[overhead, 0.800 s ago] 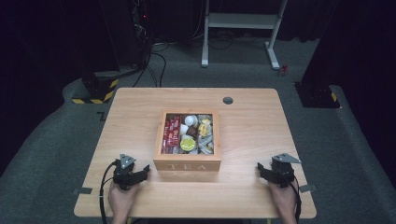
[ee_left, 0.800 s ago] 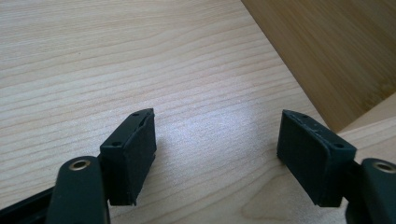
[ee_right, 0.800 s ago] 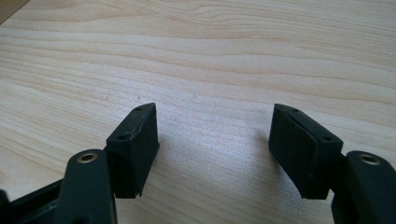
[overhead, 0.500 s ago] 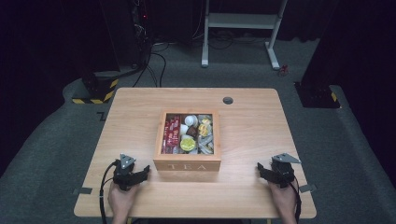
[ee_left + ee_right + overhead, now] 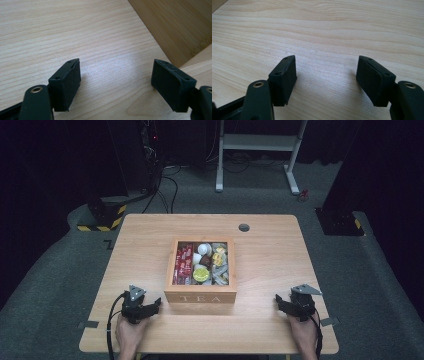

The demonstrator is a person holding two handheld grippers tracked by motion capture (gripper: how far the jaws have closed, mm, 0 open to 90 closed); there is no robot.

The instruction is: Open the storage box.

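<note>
A wooden tea box [image 5: 200, 297] with "TEA" on its front stands open at the middle of the table [image 5: 145, 240], holding red packets [image 5: 183, 265], a yellow round item [image 5: 201, 274] and several other small sachets. My left gripper [image 5: 154, 306] rests on the table at the front left, jaws open and empty, pointing toward the box. In the left gripper view the gripper [image 5: 116, 82] has bare tabletop between its pads and the box wall [image 5: 180, 27] at upper right. My right gripper [image 5: 279, 301] rests at the front right, open and empty. The right gripper [image 5: 326, 80] faces bare wood.
A round grommet hole [image 5: 244, 227] sits near the table's far edge. Beyond the table are a white desk frame [image 5: 260, 142], cables on the floor and a black-and-yellow striped base [image 5: 102, 217]. Bare wood lies on both sides of the box.
</note>
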